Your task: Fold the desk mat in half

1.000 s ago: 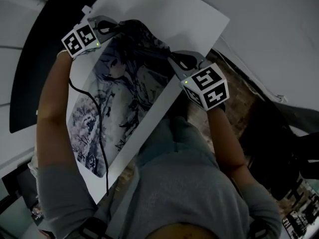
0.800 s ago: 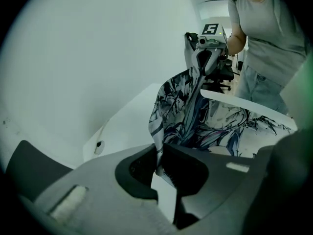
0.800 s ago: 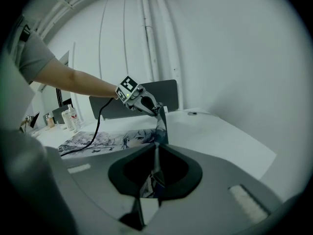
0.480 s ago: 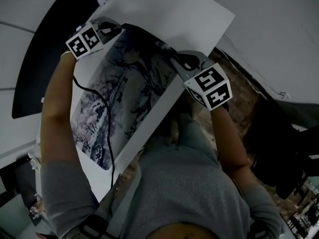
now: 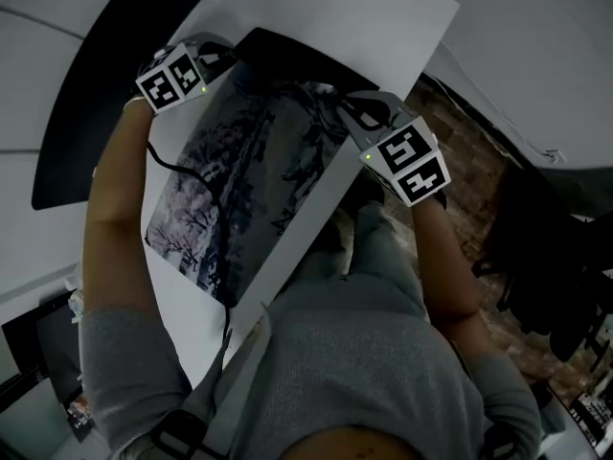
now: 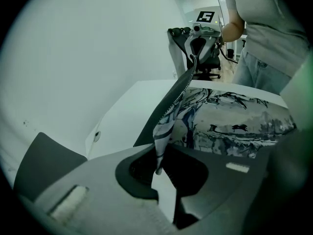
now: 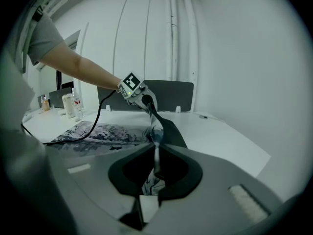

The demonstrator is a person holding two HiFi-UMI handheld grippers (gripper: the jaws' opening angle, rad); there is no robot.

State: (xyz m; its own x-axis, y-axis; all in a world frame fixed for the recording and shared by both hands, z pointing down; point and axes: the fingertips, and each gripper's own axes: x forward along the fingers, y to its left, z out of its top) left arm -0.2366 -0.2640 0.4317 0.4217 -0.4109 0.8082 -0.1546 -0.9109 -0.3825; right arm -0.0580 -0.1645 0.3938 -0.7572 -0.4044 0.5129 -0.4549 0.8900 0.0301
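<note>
The left hand-held gripper and right hand-held gripper are each pinching a corner of the ink-printed, black-backed desk mat above the white bench.

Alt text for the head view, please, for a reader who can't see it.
The left gripper and the right gripper each clamp a corner of a printed desk mat, holding that end up off the white table so its black underside shows. The other end rests on the table.
</note>
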